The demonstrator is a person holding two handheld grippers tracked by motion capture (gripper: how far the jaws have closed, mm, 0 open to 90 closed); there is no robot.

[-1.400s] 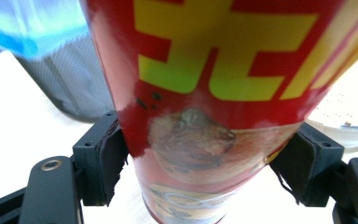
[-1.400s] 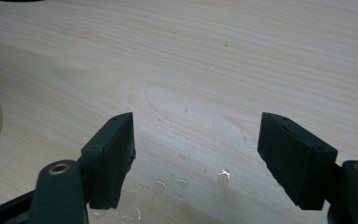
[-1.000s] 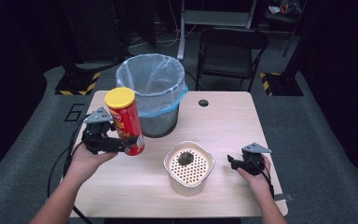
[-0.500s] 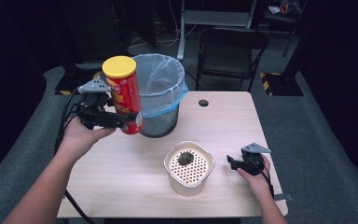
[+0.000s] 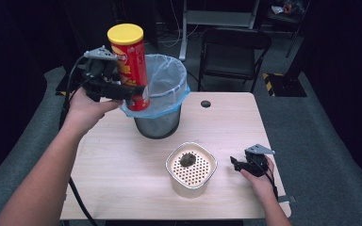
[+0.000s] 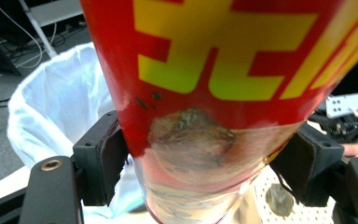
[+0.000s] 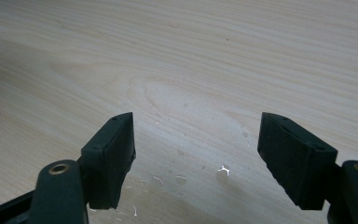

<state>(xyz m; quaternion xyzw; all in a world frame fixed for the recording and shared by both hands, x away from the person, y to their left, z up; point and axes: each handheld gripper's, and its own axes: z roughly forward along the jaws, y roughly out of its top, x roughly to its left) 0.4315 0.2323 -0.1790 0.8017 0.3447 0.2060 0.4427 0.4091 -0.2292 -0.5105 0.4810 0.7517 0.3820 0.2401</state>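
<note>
Left claw (image 5: 134, 92) is clamped on the lower part of a red chip can (image 5: 129, 66) with a yellow lid, lifted clear of the desk (image 5: 122, 160) and tilted slightly, its base over the near-left rim of the bin (image 5: 162, 94). The bin stands at the back of the desk, lined with a pale blue bag. In the left gripper view the two jaws press the can (image 6: 200, 107) from either side, the bag (image 6: 56, 112) visible behind.

Right claw (image 5: 235, 165) rests low over the desk at the right edge, jaws wide apart, nothing between them; bare wood (image 7: 191, 70) lies ahead.

A cream perforated container (image 5: 191, 169) sits mid-desk, just left of the right claw, holding a small dark lump (image 5: 187, 160).
</note>
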